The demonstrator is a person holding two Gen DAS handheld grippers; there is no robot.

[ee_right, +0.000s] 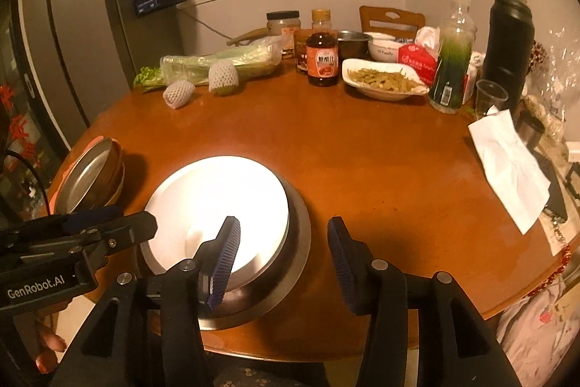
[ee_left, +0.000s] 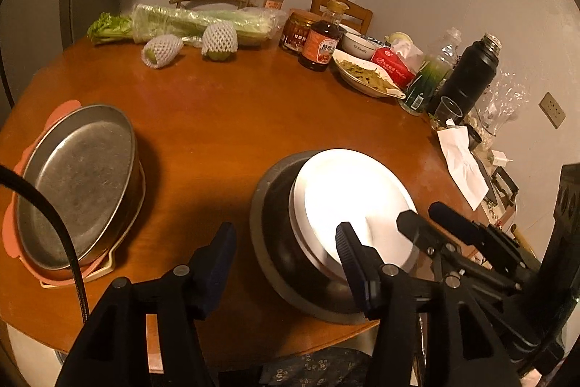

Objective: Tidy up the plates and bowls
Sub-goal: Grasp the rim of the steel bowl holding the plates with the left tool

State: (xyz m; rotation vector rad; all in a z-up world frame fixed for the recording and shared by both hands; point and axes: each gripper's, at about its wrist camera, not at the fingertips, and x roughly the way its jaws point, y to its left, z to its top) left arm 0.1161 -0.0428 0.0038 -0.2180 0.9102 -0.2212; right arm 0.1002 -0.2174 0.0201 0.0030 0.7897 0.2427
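The white plate (ee_right: 221, 205) sits on top of an upside-down metal bowl (ee_right: 290, 263) near the front edge of the round wooden table (ee_right: 362, 169). The left gripper (ee_left: 284, 260) is open with nothing between its fingers, one finger over the plate's edge. The right gripper (ee_right: 282, 263) is open too and holds nothing. A metal pan (ee_left: 79, 180) rests on pink dishes at the table's left side.

We cannot read the white plate's (ee_right: 217, 202) surface: glare washes it out. The steel bowl (ee_left: 275, 256) under it is mostly covered. Labels on the sauce bottle (ee_right: 322, 60) are too small. The pink tray (ee_left: 11, 231) lies mostly hidden beneath the metal pan (ee_left: 79, 184).
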